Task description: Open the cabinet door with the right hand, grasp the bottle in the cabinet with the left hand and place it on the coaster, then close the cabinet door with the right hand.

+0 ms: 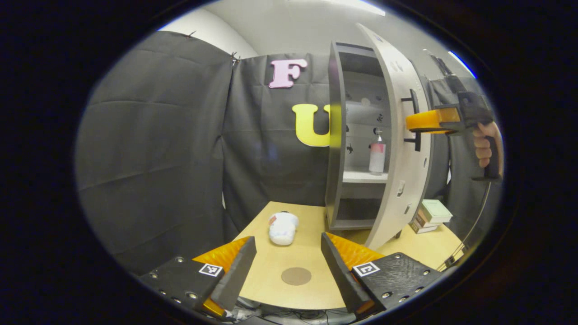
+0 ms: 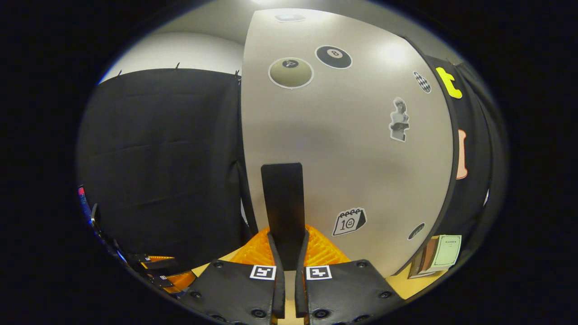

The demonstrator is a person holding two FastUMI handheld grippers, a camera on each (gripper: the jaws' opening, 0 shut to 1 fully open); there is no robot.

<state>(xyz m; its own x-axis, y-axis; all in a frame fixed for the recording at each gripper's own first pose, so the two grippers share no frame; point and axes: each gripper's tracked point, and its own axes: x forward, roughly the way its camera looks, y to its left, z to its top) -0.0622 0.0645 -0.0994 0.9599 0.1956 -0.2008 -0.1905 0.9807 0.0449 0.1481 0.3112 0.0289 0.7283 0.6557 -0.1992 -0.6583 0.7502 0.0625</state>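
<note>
My left tongs (image 1: 284,271) gape empty at the bottom; my right tongs (image 2: 285,253) pinch the black handle (image 2: 282,203), holding the grey door (image 2: 343,149) open. The pink-and-white pump bottle (image 1: 377,155) waits on its shelf, right of middle.

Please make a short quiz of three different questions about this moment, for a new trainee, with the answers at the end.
1. True or false: the cabinet door is open.
2. The right gripper is shut on: A) the bottle, B) the door handle, C) the books.
3. Fill in: the bottle stands on a ____ inside the cabinet.

Key: 1 true. 2 B. 3 shelf. The left gripper is open above the table, and the coaster is bare.
</note>
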